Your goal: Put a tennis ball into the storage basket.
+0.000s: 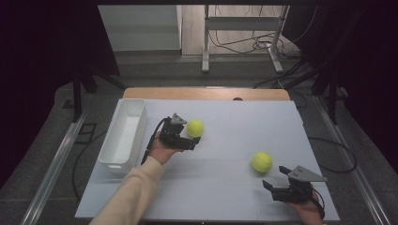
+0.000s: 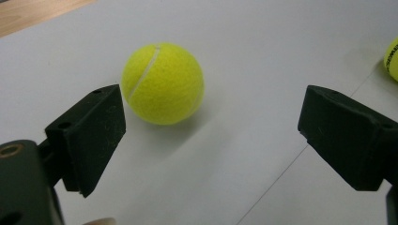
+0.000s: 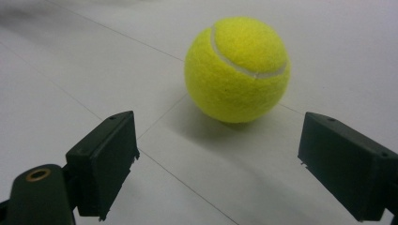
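Observation:
Two yellow tennis balls lie on the white tabletop (image 1: 225,187). The left ball (image 1: 195,127) (image 2: 163,83) rests just ahead of my left gripper (image 1: 190,134) (image 2: 213,112), closer to its left jaw; the jaws stand wide apart and empty. The right ball (image 1: 262,161) (image 3: 237,69) sits a little beyond my right gripper (image 1: 276,177) (image 3: 216,136), which is open too and holds nothing. In the left gripper view, the right ball (image 2: 392,58) peeks in at the right edge.
A long white bin (image 1: 112,164) stands along the table's left side, beside the left hand. A wooden strip (image 1: 206,93) runs along the far edge. Beyond it are desk legs (image 1: 205,51) and floor cables.

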Available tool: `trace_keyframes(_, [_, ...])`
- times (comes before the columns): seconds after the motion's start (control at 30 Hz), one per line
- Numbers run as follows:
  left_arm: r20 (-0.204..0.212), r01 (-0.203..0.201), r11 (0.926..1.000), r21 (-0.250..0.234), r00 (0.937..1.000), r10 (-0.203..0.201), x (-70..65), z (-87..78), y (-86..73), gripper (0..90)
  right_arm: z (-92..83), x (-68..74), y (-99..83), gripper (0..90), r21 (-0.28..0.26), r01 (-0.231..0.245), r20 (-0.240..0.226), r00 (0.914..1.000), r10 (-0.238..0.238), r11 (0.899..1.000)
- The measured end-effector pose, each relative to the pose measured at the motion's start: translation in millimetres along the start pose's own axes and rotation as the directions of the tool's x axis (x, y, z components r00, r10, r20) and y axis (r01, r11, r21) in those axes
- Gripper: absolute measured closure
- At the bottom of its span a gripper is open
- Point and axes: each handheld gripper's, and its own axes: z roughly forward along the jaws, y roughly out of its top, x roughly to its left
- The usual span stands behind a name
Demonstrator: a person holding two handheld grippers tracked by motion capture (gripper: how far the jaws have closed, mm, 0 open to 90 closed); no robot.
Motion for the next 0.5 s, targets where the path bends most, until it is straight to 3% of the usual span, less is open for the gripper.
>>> trace_keyframes(0.5, [-0.021, 0.027, 0.999, 0.035, 0.9994, -0.027, 11.6, 20.9, 6.2, 8.7, 0.5, -0.5, -0.4, 12.7, 0.004, 0.002, 0.0, 1.0, -0.002, 1.0])
